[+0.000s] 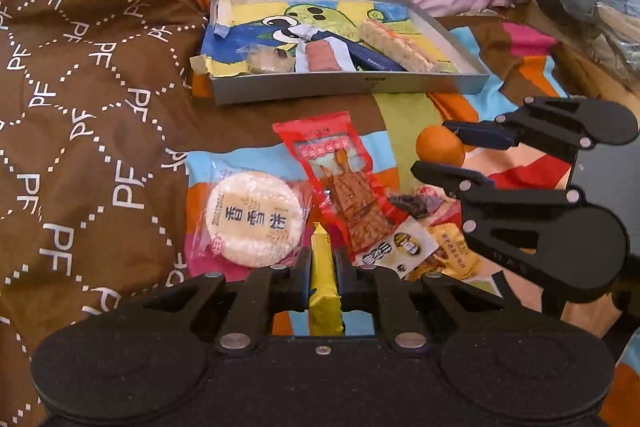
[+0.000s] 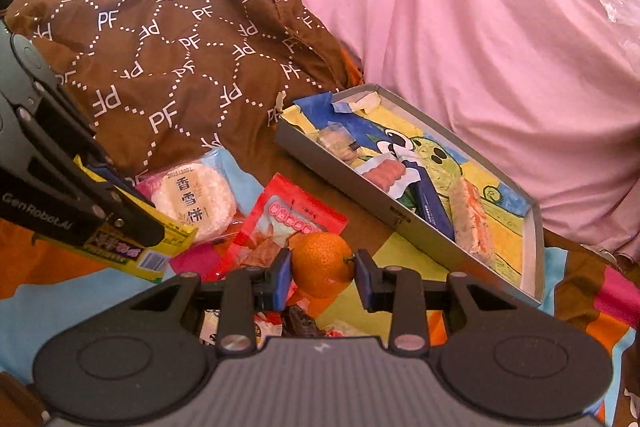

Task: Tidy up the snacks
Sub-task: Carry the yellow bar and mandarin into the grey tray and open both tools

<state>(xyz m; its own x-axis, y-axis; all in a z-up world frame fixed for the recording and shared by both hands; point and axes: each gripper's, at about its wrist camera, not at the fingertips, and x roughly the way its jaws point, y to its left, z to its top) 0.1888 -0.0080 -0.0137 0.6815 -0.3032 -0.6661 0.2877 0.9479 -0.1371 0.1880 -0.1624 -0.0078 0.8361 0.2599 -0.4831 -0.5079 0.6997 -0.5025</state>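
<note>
Snacks lie on the striped cloth before the grey tray (image 1: 348, 89); my left gripper (image 1: 323, 263) pinches a yellow snack bar (image 1: 324, 287). Right gripper (image 2: 323, 277) stands narrow around the mandarin (image 2: 322, 263); contact unclear.

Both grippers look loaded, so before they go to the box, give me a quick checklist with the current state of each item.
1. Left gripper shut on yellow pack: ok.
2. Right gripper around orange: ok.
3. Right pads touching orange firmly: cannot tell.
4. Box has bare floor left: ok.
5. Grippers apart from each other: ok.
</note>
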